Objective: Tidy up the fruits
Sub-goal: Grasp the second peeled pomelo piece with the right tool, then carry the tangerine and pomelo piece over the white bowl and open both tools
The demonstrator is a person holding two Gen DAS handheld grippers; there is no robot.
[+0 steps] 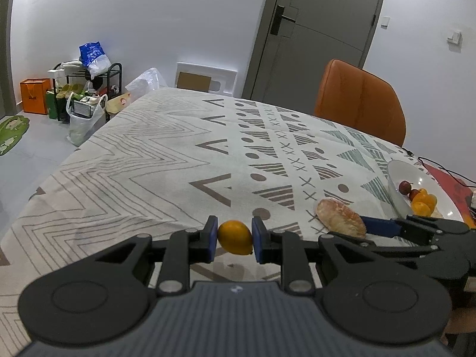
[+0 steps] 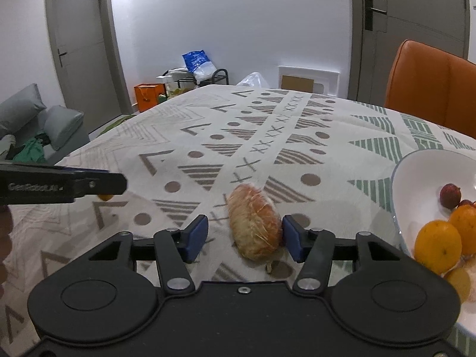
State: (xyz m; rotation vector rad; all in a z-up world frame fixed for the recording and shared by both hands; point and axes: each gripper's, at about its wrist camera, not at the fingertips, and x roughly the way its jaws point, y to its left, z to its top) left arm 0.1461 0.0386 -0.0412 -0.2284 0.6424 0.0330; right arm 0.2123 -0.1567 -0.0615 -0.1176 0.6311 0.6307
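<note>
The left gripper (image 1: 234, 238) is closed on a lemon (image 1: 235, 237), lifted a little over the desk (image 1: 134, 160). The right gripper (image 2: 244, 238) stands partly open around a bread loaf (image 2: 254, 221); its right pad touches the loaf, the left pad is apart. Just right is the bowl (image 2: 416, 172) with oranges (image 2: 438, 245)

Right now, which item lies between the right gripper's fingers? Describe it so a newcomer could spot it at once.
Start at the white bowl of fruit at the right edge of the patterned tablecloth. Just left of the bowl, between the right gripper's blue pads, lies a mango. Unlike the round oranges nearby, it is long, oval and streaked yellow to orange-red.
</note>
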